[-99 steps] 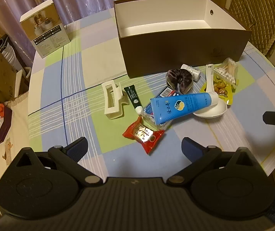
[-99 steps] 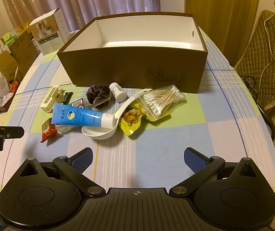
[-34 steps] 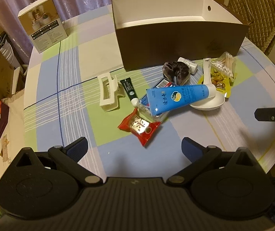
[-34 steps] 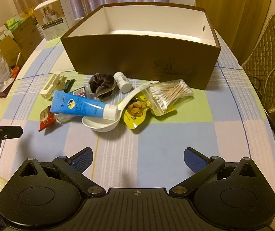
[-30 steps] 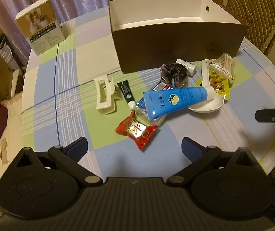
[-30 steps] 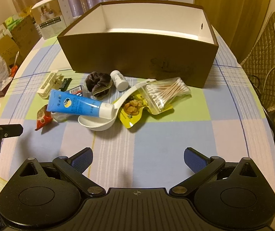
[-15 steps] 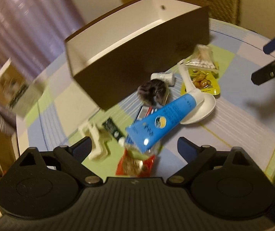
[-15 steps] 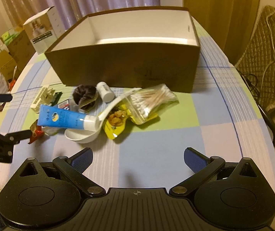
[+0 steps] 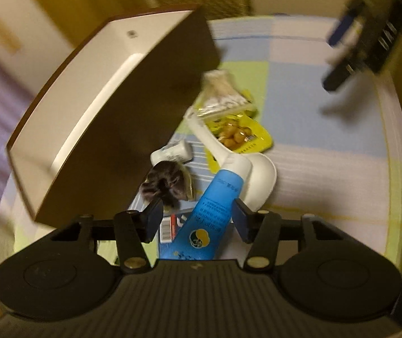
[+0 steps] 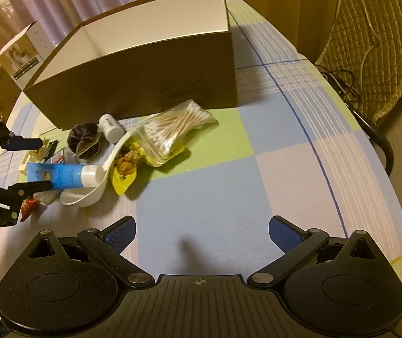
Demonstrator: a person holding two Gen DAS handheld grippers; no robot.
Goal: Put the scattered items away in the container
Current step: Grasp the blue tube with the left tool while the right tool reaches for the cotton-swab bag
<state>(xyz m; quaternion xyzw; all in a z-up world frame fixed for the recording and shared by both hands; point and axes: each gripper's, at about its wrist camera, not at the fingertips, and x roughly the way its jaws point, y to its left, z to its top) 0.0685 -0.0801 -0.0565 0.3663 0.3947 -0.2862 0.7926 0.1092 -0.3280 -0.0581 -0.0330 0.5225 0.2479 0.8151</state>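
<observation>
Left wrist view: blurred, so the cam is swinging fast; left gripper (image 9: 198, 219) now sits low over the pile w/ the blue tube (image 9: 210, 214) between its fingers.
Change: a sec ago it hung back w/ jaws spread wide over bare cloth; now they've narrowed to about tube width. Contact w/ the tube: can't tell, pads look just beside it, not clamped.
Meaning: first pick looks under way; nothing seen inside the box (image 10: 144, 64) yet, so task is barely begun.
Tube: lies in front of the box's near wall, cap end resting in the white spoon (image 10: 88, 194), body over a small carton (image 9: 170, 225).
Other items: dark scrunchie (image 10: 84, 140) and small white bottle (image 10: 112, 128) just in front of the box; cotton swab bag (image 10: 178, 129) and yellow snack pack (image 10: 126, 169) further toward the box's right corner; red sachet (image 10: 29, 207) on the tube's far side from the box.
Right gripper (image 10: 201, 235): jaws wide, empty, hovering over bare bench (image 10: 257, 183) well apart from the box.
Edges: box wall is tall, tube must go up and over; spoon may get dragged along.
Open room: plenty of clear cloth to the box's right; bench edge (image 10: 381, 186) curves off beyond that, chair close past it.
</observation>
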